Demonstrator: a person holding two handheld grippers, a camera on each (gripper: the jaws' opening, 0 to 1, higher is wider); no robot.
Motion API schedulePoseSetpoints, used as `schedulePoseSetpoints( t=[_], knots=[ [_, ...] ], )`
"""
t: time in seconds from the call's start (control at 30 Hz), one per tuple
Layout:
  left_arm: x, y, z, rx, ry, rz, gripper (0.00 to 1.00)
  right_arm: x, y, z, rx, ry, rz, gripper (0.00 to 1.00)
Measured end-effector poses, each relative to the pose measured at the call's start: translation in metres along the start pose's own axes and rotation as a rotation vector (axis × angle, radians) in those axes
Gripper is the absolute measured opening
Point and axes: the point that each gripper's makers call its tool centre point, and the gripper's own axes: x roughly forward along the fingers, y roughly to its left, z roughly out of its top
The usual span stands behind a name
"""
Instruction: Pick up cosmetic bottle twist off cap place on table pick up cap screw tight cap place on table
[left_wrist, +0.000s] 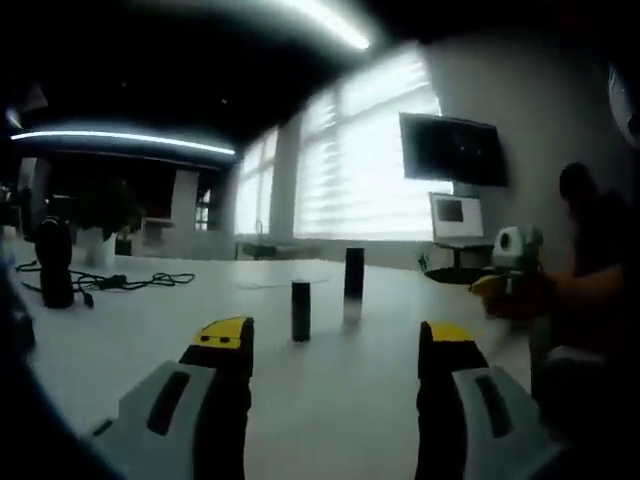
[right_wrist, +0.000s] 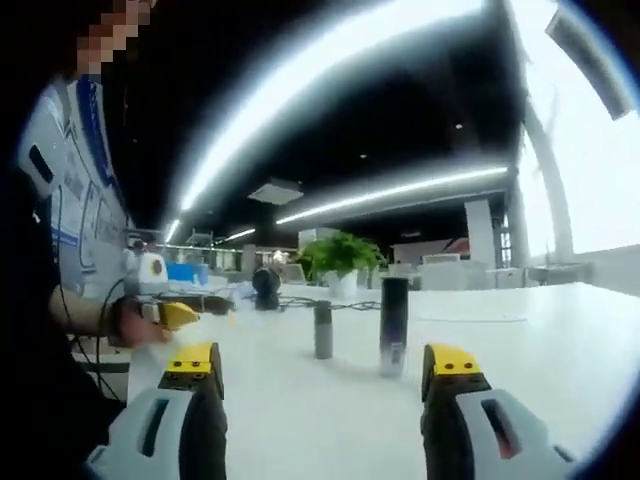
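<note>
A tall dark cosmetic bottle (left_wrist: 354, 274) (right_wrist: 394, 324) stands upright on the white table (left_wrist: 330, 410) (right_wrist: 320, 420). Close beside it stands a shorter dark cylinder (left_wrist: 301, 311) (right_wrist: 323, 329); I cannot tell whether it is the cap. My left gripper (left_wrist: 335, 338) is open, its yellow-tipped jaws spread wide and short of the short cylinder, holding nothing. My right gripper (right_wrist: 325, 364) is also open and empty, a little back from both pieces. The right gripper (left_wrist: 497, 288) comes in at the right edge of the left gripper view. A person's hand holds the left gripper (right_wrist: 172, 315) in the right gripper view.
A dark object (left_wrist: 55, 262) and black cables (left_wrist: 125, 282) lie at the table's far left. A potted plant (right_wrist: 340, 256) and more cables (right_wrist: 345, 303) sit behind the bottle. A wall screen (left_wrist: 452, 150) and bright windows (left_wrist: 350, 160) stand beyond the table.
</note>
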Motion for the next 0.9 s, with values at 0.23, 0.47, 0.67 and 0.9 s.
schedulePoseSetpoints(
  t=[0.23,0.47,0.67,0.9],
  knots=[
    [-0.0011,-0.0072,0.0016,0.045,-0.014,-0.014,0.54,-0.0020,-0.0051,0.0040,0.018,-0.020,-0.031,0.70],
    [-0.0070,-0.0021,0.0052,-0.002,-0.035,-0.003,0.48,-0.0013,-0.0019,0.0032,0.005,-0.016,-0.027,0.66],
    [-0.0054,-0.0008,0.0054,-0.029,-0.041,-0.001,0.49,-0.0017,-0.0046,-0.0017,-0.001,0.010,-0.028,0.68],
    [-0.0026,-0.0017,0.0036,0.004,-0.033,0.005,0.48,-0.0028,-0.0063,-0.0056,0.000,0.029,-0.020,0.69]
  ],
)
